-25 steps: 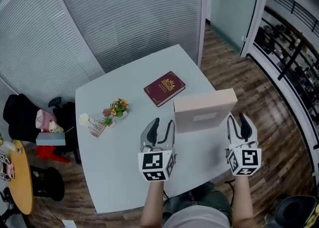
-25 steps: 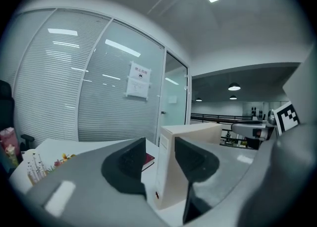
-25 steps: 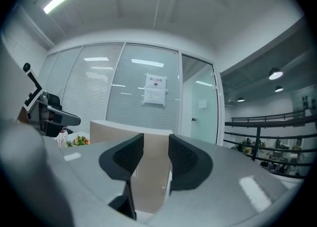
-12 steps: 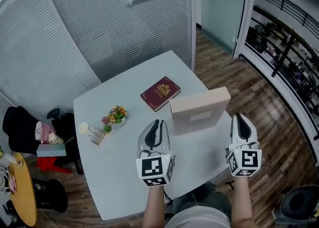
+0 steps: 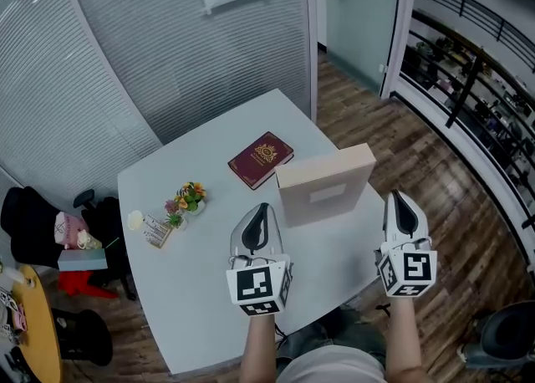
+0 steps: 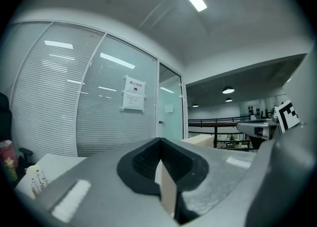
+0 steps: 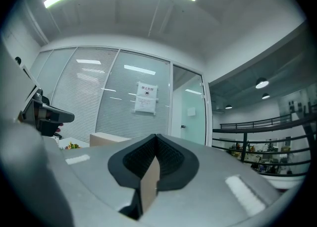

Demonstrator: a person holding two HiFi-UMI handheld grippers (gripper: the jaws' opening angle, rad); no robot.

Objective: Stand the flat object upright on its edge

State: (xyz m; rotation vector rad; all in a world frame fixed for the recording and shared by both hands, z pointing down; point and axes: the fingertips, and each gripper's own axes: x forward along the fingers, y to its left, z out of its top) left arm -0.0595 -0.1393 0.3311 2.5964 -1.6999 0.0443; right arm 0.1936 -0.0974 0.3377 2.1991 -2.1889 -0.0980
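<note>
I held my left gripper (image 5: 257,221) with its jaws pressed together on nothing, and my right gripper (image 5: 403,210) was closed and empty too, both at the near side of the pale grey table (image 5: 192,273). The flat beige cardboard box (image 5: 324,186) stood upright on its long edge on the table, between and just beyond my grippers, touching neither. A maroon hardcover book (image 5: 261,158) lay flat behind it.
</note>
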